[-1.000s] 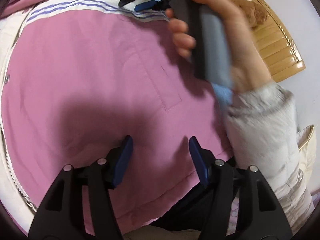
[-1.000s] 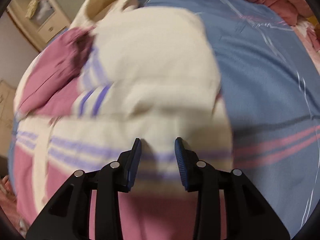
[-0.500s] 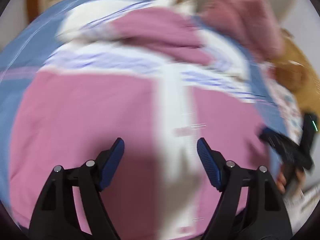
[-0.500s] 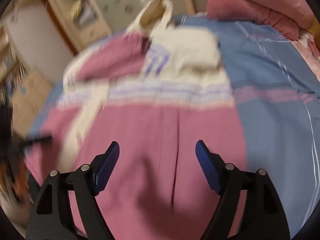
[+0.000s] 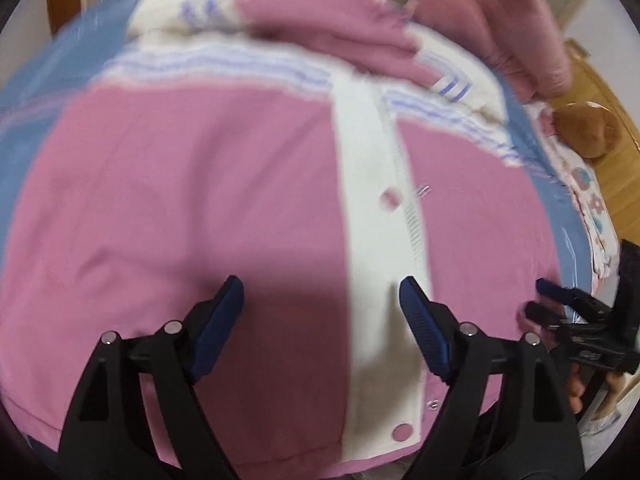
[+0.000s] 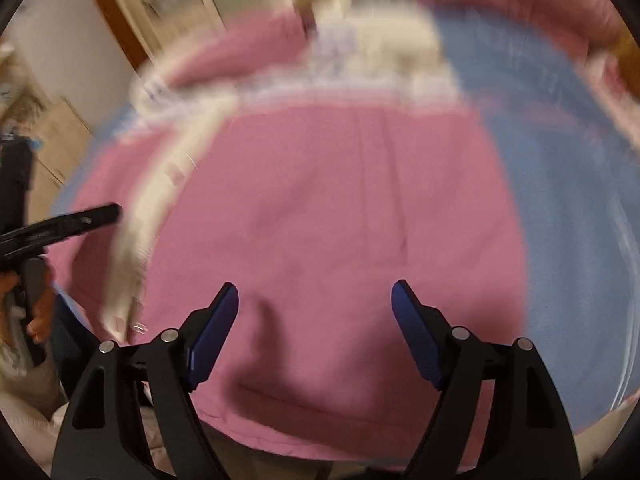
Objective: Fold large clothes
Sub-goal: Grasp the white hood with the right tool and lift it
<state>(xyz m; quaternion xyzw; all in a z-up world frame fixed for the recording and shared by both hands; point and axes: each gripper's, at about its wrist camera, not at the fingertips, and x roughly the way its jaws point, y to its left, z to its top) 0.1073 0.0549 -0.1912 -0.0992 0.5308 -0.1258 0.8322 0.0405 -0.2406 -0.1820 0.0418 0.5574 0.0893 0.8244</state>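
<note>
A large pink jacket (image 5: 180,208) with a white zip placket (image 5: 368,208) and striped white yoke lies flat on a blue bedsheet. Its sleeves are folded across the top. My left gripper (image 5: 320,312) hovers open and empty over the jacket's lower hem. My right gripper (image 6: 314,312) is open and empty over the jacket's (image 6: 328,220) right half; it also shows at the right edge of the left wrist view (image 5: 560,304). The left gripper shows at the left edge of the right wrist view (image 6: 76,220).
The blue bedsheet (image 6: 560,200) extends to the right. A pink pillow (image 5: 500,20) and a brown plush toy (image 5: 588,128) lie near the wooden headboard (image 5: 612,176). Wooden furniture (image 6: 60,140) stands at the left of the bed.
Both grippers have pulled back from the jacket's top to above its hem. The right gripper, narrow before, has opened wide. Both views are blurred by motion.
</note>
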